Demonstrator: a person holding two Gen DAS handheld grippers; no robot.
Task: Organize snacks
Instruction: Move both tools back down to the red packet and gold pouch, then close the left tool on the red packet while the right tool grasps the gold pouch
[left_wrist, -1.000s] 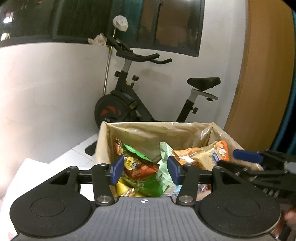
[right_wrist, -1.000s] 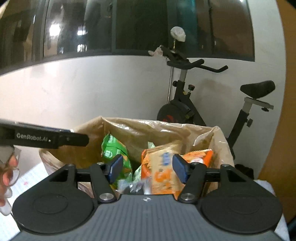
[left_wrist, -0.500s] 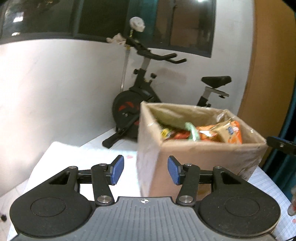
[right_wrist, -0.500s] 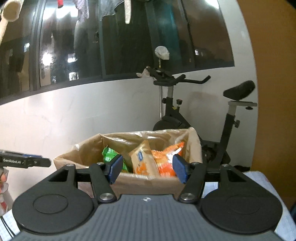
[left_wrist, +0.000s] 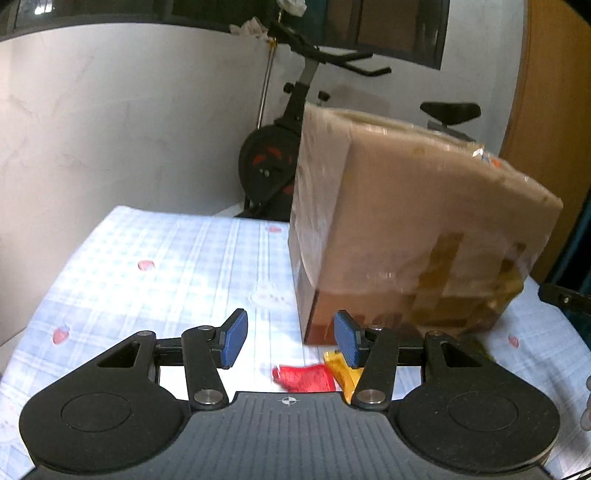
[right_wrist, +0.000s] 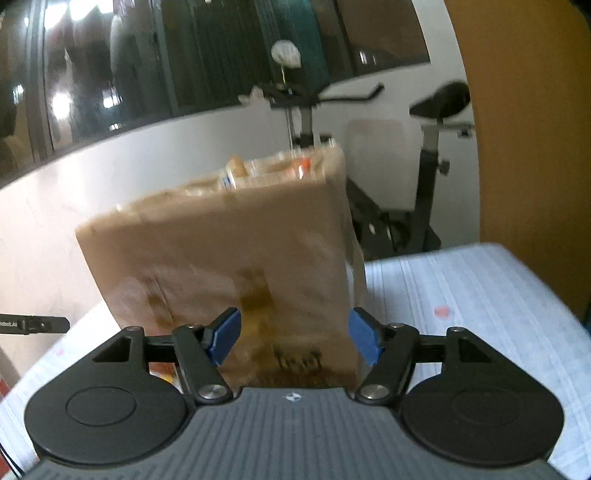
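A: Left wrist view. Where do the snacks lie?

B: Most sit out of sight in the cardboard box (left_wrist: 424, 229), which stands on the checked tablecloth (left_wrist: 155, 269) at about 1 o'clock from the left claw (left_wrist: 290, 338). Only a sliver of wrapper shows at the box's top rim in this view. Two packets lie loose on the table: a red packet (left_wrist: 304, 376) and a yellow packet (left_wrist: 341, 369), touching or nearly so, at about 5 o'clock from the point between the claw's pads and just in front of the box's near bottom corner.

A: State of the claws?

B: The left claw is spread wide with nothing between its blue pads (left_wrist: 234, 338). The right claw (right_wrist: 293, 339) is likewise spread and empty, facing the box's broad side; the box (right_wrist: 229, 258) fills its 12 o'clock. The picture is blurred, so whether its pads touch the cardboard cannot be told.

A: And from the right wrist, the contents?

B: Wrappers (right_wrist: 236, 171) peek above the rim at 12 o'clock; their kinds cannot be read.

A: Progress?

B: By judgement, well advanced: the box holds the bulk of the snacks. What remains, as far as can be seen, is the two loose packets. An exercise bike (left_wrist: 280, 147) stands behind the table, apart from the work.
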